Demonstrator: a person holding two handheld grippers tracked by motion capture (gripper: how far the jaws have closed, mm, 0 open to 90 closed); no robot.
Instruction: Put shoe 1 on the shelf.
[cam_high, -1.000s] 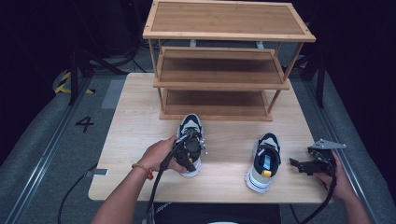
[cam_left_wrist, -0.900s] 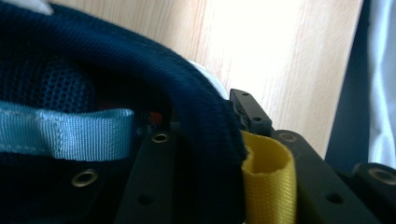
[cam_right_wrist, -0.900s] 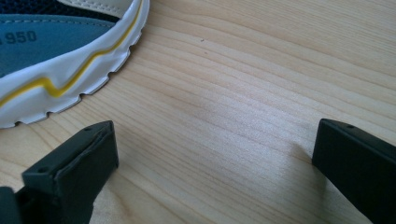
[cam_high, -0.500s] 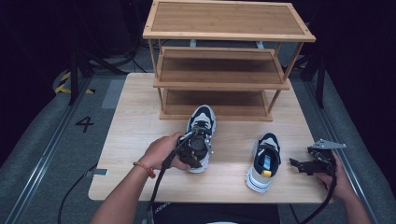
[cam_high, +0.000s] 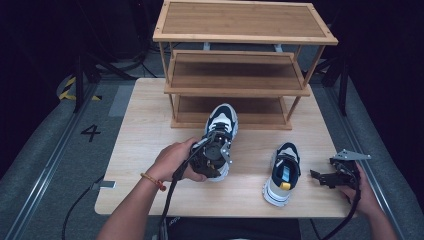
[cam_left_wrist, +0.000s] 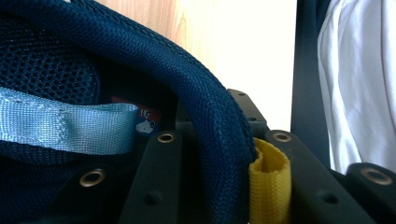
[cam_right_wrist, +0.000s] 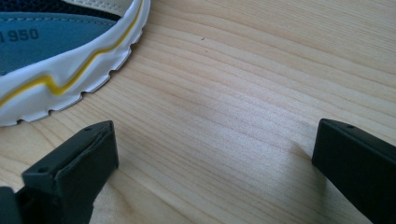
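Left gripper (cam_high: 212, 159) clamped navy mesh sneaker's (cam_high: 220, 127) heel collar | right gripper (cam_high: 325, 177) idled, jaws apart | you should've kept toe level toward wooden rack (cam_high: 240, 90).

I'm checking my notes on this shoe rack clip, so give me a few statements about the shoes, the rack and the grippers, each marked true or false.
1. The left gripper is shut on a shoe's heel collar. True.
2. The right gripper is clamped on the other shoe. False: its jaws stand open over bare table, beside that shoe.
3. The wooden rack has three shelves, all bare. True.
4. Both shoes sit on the rack's bottom shelf. False: neither is on the rack.
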